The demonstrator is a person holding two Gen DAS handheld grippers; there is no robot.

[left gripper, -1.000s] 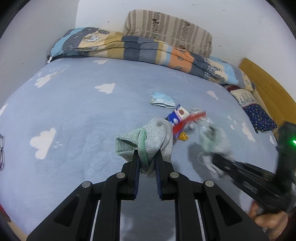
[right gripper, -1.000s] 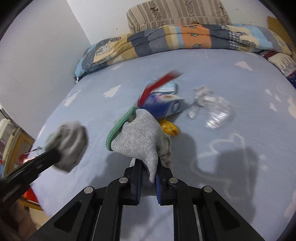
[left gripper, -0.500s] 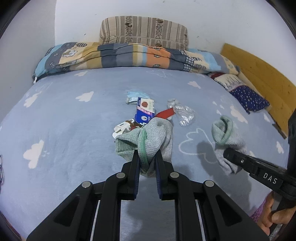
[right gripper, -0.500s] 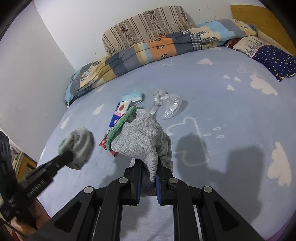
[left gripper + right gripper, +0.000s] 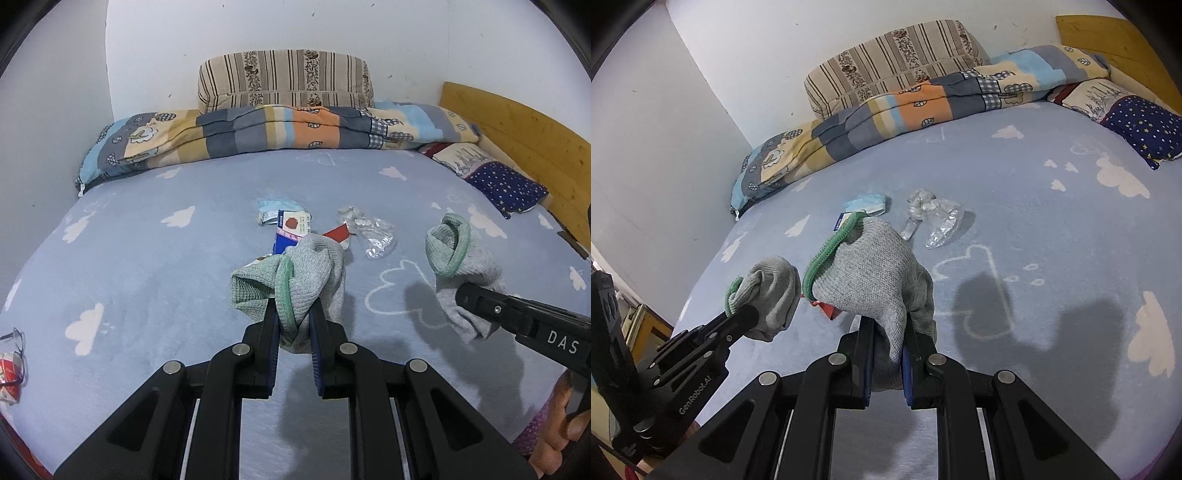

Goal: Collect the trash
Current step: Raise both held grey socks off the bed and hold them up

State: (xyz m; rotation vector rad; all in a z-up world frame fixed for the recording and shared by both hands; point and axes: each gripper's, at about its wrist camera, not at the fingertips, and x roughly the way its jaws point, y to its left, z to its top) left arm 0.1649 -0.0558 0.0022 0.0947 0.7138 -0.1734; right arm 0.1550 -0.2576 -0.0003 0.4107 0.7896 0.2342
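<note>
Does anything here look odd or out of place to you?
Yes. Litter lies mid-bed: a carton, crumpled plastic, a red wrapper. Stranger still, on a trash job each claw grips a grey sock: left claw, right claw.

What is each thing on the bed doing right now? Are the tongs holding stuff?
left tongs: shut on a grey sock.
right tongs: shut on another grey sock.
clear plastic wrapper: crumpled, lying on the bed.
blue carton: lying flat.
face mask: lying crumpled.
</note>
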